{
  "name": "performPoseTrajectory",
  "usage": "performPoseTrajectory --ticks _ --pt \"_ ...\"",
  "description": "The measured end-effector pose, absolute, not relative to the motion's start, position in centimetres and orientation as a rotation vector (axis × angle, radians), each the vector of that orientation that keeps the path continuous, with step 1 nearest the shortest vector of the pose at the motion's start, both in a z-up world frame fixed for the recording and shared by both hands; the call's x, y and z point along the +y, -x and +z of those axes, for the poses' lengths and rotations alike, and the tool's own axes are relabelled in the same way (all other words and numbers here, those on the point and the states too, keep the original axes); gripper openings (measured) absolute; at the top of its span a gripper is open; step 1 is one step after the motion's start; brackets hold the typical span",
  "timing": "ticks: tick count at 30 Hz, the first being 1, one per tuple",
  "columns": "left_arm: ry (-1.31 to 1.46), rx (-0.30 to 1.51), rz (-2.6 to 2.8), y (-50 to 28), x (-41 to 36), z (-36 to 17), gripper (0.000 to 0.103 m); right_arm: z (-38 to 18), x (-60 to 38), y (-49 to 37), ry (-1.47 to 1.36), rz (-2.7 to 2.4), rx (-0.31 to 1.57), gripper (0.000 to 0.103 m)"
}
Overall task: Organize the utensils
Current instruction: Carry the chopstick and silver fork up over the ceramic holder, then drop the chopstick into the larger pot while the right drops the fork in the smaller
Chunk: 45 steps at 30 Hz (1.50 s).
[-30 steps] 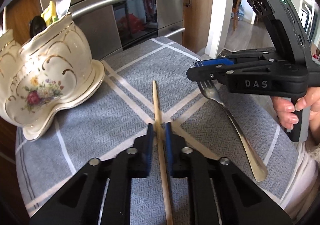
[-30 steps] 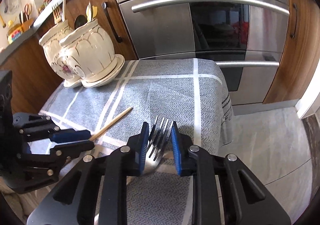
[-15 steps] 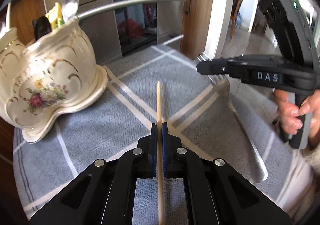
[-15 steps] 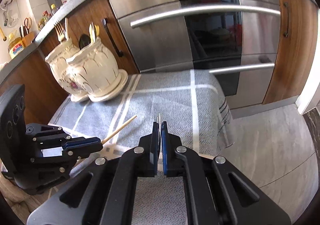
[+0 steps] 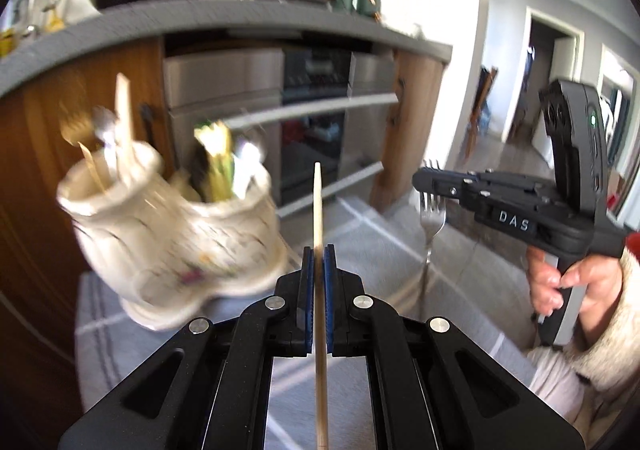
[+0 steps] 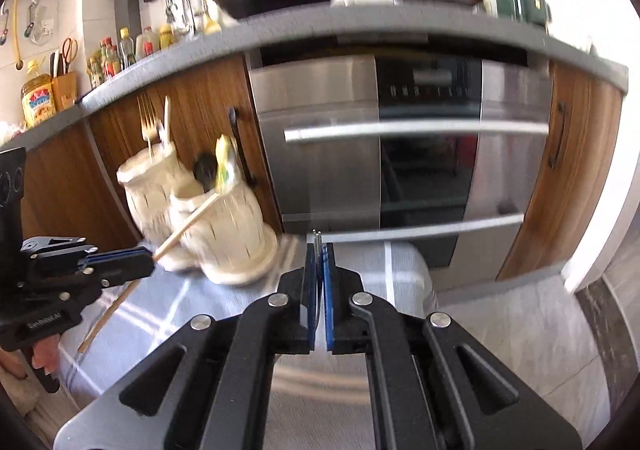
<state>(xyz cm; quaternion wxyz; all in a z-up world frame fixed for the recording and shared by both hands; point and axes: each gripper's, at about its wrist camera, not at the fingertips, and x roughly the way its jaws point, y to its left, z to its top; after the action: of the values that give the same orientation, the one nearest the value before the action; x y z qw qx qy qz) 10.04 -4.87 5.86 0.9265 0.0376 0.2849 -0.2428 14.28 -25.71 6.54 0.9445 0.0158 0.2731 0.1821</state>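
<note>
Left wrist view: left gripper pinches the chopstick, long axis pointing forward, just right of the ceramic holders. Right gripper, farther right of them, clamps the fork, which hangs tines-up.

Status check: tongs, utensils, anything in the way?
Left tongs shut on chopstick. Right tongs shut on fork. Both lifted off cloth. Path to holders clear.

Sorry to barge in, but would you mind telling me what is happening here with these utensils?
A person holds a pair of tongs in each hand. The left tongs are shut on a wooden chopstick, and the right tongs are shut on a fork. Both utensils are held in the air above the grey cloth. Two cream ceramic holders stand on the cloth to the left, already holding other utensils. Neither piece has been put in yet.
</note>
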Motion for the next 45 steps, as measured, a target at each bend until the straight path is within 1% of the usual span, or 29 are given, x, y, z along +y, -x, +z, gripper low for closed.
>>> performPoseTrajectory --ticks 11,16,20,24,34,39,45 --pt "0.031 0.388 -0.379 -12.0 2.6 13.9 0.005 13.9 -19.9 -16.3 0.032 0.413 0.398 0.002" --pt "0.097 0.347 -0.337 -14.7 5.3 15.7 0.005 17.0 -18.3 -16.9 0.007 0.402 0.315 0.002" --pt "0.128 0.316 -0.319 -16.5 5.7 16.3 0.005 18.4 -17.3 -17.6 0.006 0.343 0.262 0.002" --pt "0.130 0.277 -0.311 -18.4 5.6 16.1 0.005 18.4 -16.4 -18.8 0.021 0.312 0.263 0.002" --pt "0.126 0.207 -0.294 -21.0 4.6 13.2 0.005 16.1 -15.3 -20.7 0.084 0.267 0.281 0.002" --pt "0.095 0.198 -0.282 -20.7 4.3 11.9 0.005 14.8 -14.8 -21.1 0.120 0.270 0.306 0.002" --pt "0.104 0.148 -0.263 -19.1 5.8 12.7 0.005 13.7 -14.1 -21.3 0.148 0.292 0.329 0.002"
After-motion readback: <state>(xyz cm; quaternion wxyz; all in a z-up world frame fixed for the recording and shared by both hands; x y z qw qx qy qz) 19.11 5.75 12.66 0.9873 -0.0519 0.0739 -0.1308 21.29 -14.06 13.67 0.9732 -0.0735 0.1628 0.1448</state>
